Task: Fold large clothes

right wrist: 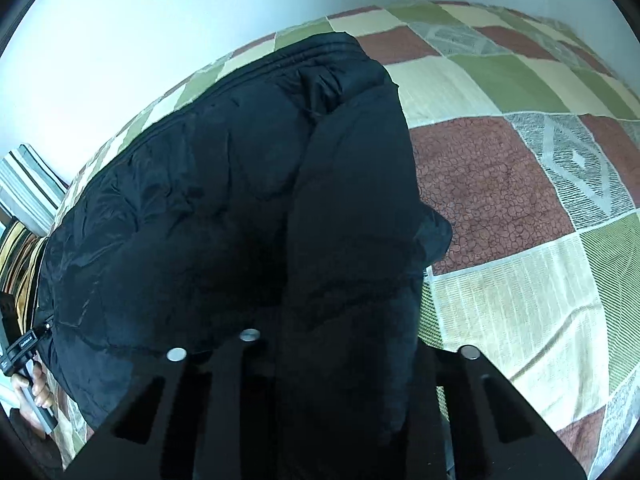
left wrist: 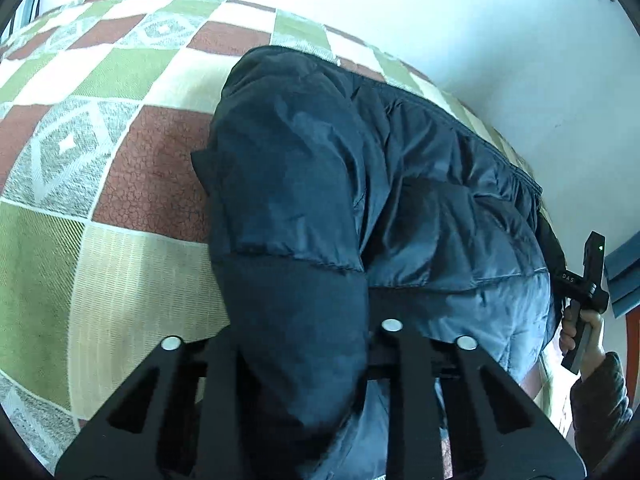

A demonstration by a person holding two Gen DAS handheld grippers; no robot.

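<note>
A large dark navy puffer jacket (left wrist: 360,184) lies on a bed with a checked green, red and cream cover (left wrist: 100,200). My left gripper (left wrist: 304,360) is shut on a thick fold of the jacket at its near edge, and the fabric bulges between the fingers. The jacket (right wrist: 224,200) fills the right wrist view too. My right gripper (right wrist: 344,364) is shut on another thick fold of it. The right gripper's handle (left wrist: 580,300), held by a hand, shows at the far right of the left wrist view. The left gripper's handle (right wrist: 24,356) shows at the left edge of the right wrist view.
A white wall (left wrist: 440,20) runs behind the bed. The bed cover (right wrist: 540,200) stretches out to the right of the jacket. Striped fabric (right wrist: 24,184) and a blue object (left wrist: 624,276) sit by the bed's edge.
</note>
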